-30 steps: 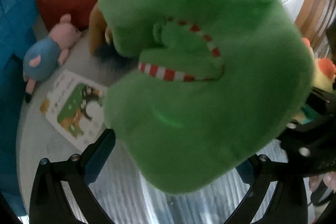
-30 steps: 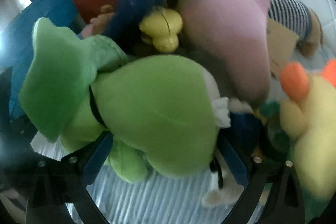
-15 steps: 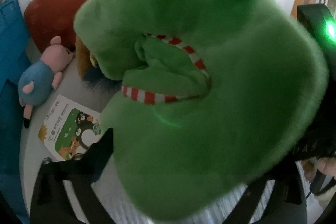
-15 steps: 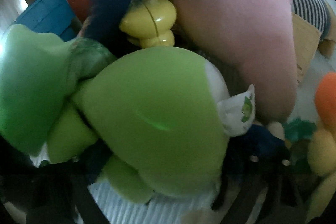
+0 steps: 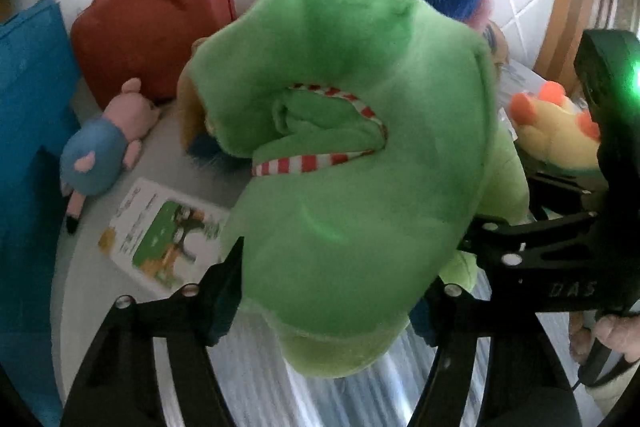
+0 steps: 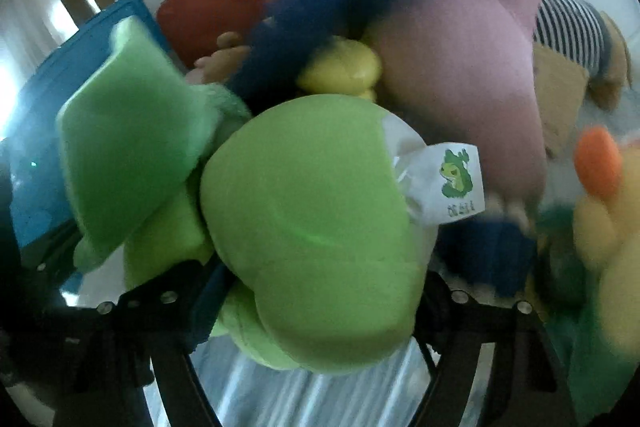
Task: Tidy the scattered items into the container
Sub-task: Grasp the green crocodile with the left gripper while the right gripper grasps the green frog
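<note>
One green frog plush (image 5: pixel 360 167), one red case (image 5: pixel 152 23), one booklet (image 5: pixel 164 231), one pig plush (image 5: pixel 100 151), one yellow plush (image 5: pixel 556 135).

Ahead of my left tool: green plush (image 5: pixel 360 187) fills the way.
Left side: bare floor (image 5: pixel 176 155) between pig plush (image 5: pixel 100 155) and booklet (image 5: pixel 160 231).
Ahead of my right tool: pink plush (image 6: pixel 460 67), yellow plush (image 6: pixel 608 227) crowd close.

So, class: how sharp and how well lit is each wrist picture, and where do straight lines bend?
Left wrist view: bright, with the green plush soft-edged and close; floor lines curve near the rim. Right wrist view: dimmer and hazier, the yellow toy smeared, though the white tag reads fairly crisp.
</note>
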